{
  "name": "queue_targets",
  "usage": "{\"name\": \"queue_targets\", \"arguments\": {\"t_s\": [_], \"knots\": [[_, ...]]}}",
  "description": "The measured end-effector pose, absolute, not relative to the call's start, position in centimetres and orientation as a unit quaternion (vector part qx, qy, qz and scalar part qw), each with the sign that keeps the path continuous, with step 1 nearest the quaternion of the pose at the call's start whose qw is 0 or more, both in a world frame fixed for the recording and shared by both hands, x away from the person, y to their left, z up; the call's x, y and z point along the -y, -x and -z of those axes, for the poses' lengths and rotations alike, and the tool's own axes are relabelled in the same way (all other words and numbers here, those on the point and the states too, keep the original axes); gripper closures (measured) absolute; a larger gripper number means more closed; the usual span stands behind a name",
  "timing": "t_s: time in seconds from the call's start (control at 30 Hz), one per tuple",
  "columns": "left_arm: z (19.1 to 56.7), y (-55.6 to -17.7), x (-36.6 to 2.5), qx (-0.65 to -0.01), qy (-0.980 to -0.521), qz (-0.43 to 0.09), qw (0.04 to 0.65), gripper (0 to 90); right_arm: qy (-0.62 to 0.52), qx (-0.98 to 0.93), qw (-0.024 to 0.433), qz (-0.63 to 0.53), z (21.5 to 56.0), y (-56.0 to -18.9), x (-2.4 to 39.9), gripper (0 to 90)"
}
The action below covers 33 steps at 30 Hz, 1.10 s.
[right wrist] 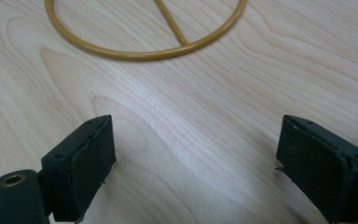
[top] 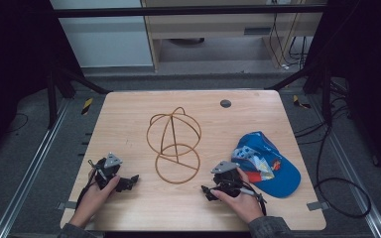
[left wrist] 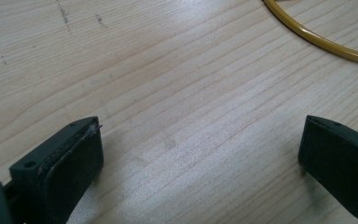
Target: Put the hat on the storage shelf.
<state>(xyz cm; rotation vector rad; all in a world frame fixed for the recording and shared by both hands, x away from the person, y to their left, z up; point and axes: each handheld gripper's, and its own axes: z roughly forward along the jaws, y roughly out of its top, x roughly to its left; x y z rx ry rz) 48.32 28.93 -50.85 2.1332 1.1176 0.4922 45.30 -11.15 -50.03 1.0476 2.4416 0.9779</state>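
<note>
Dim surroundings, evenly lit table (top: 129, 208); soft shadows, slight blur

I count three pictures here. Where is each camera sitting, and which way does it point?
High view: above the person's side, looking forward and down on the table, wire stand, cap; both hands, left gripper, right gripper.
Left gripper view: on that gripper, facing tabletop; open jaws.
Right gripper view: likewise; open jaws.
Both gripper views share the stand's base ring.

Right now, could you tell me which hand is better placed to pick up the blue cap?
Right. The right tongs rest beside the blue cap, open and empty; the left tongs sit beyond the wire hat stand.
</note>
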Motion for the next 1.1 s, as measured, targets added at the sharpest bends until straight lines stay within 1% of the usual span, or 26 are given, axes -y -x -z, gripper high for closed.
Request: {"name": "queue_targets", "arguments": {"t_s": [0.1, 0.13, 0.33, 0.47, 0.6, 0.63, 0.7, 0.83, 0.97, 1.1], "knots": [[50.9, -48.3, -28.9, -0.429, -0.817, -0.188, 0.335, 0.0, -0.36, -0.856, 0.15, -0.34, 49.2, -45.1, 11.7, 13.0], [50.9, -48.3, -28.9, -0.429, -0.817, -0.189, 0.335, 0.0, -0.359, -0.856, 0.152, -0.339, 48.1, -45.0, 12.4, 13.1], [50.9, -48.3, -28.9, -0.429, -0.817, -0.189, 0.335, 0.0, -0.361, -0.859, 0.145, -0.333, 45.2, -44.9, 15.0, 11.9], [50.9, -48.3, -28.9, -0.429, -0.817, -0.189, 0.335, 0.0, -0.363, -0.855, 0.155, -0.335, 43.8, -44.7, 17.0, 11.5], [50.9, -48.3, -28.9, -0.429, -0.817, -0.189, 0.335, 0.0, -0.365, -0.854, 0.162, -0.334, 43.3, -44.4, 18.4, 10.7], [50.9, -48.3, -28.9, -0.429, -0.817, -0.189, 0.335, 0.0, -0.367, -0.852, 0.167, -0.333, 43.1, -44.2, 19.6, 11.0], [50.9, -48.3, -28.9, -0.429, -0.817, -0.189, 0.335, 0.0, -0.371, -0.851, 0.17, -0.331, 43.0, -44.2, 20.1, 11.6], [50.9, -48.3, -28.9, -0.43, -0.817, -0.189, 0.335, 0.0, -0.395, -0.841, 0.185, -0.319, 42.6, -44.1, 22.8, 14.6], [50.9, -48.3, -28.9, -0.43, -0.817, -0.189, 0.335, 0.0, -0.41, -0.838, 0.188, -0.307, 42.3, -44.1, 24.2, 15.0], [50.9, -48.3, -28.9, -0.43, -0.817, -0.189, 0.336, 0.0, -0.42, -0.838, 0.191, -0.292, 42.2, -44.5, 25.7, 17.8]]}}
